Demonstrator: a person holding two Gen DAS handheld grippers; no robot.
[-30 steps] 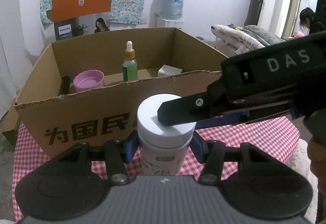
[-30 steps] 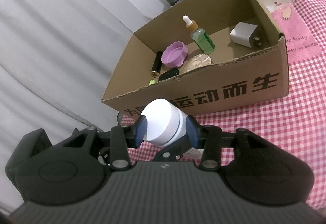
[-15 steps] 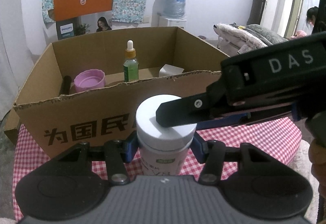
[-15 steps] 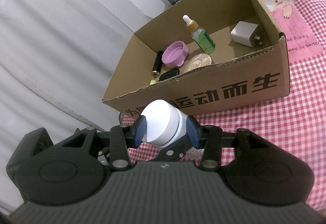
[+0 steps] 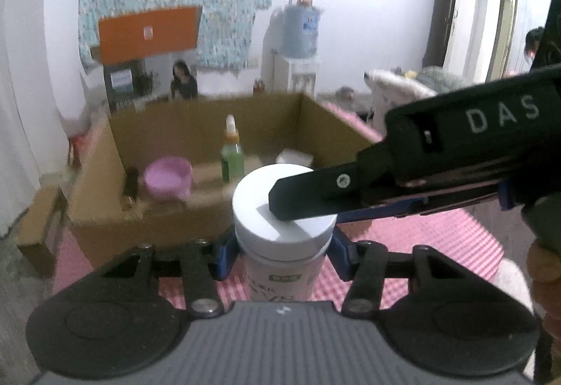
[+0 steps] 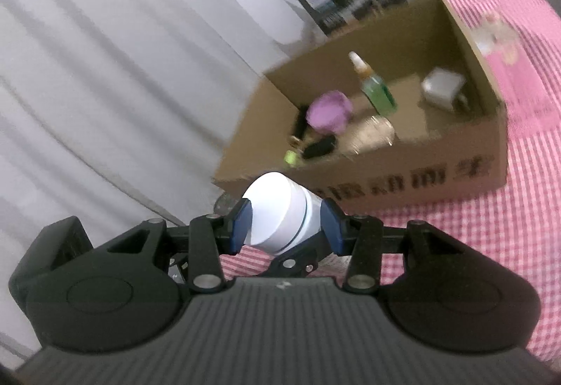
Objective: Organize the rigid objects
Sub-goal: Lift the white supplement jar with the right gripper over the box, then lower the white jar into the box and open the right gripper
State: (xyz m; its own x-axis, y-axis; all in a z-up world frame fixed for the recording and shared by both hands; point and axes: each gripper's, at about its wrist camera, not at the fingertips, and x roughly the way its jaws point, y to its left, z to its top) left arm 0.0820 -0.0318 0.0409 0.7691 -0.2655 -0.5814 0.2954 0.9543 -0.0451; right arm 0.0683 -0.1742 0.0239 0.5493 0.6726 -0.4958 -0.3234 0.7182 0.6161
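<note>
The left gripper point(image 5: 282, 257) is clamped on the body of a white-capped supplement jar point(image 5: 283, 209), its blue pads pressing either side just under the cap. The right gripper point(image 6: 285, 227) grips the same jar point(image 6: 280, 220) by its white cap, pads on both sides, its black finger lying across the cap's top in the left wrist view. The jar is held upright above the pink checked tablecloth point(image 5: 438, 237), just in front of the near wall of an open cardboard box point(image 6: 403, 174). Inside the box stand a green dropper bottle point(image 5: 232, 157) near the middle, a purple bowl point(image 5: 169, 177) to its left and a white charger point(image 6: 442, 88) to its right.
</note>
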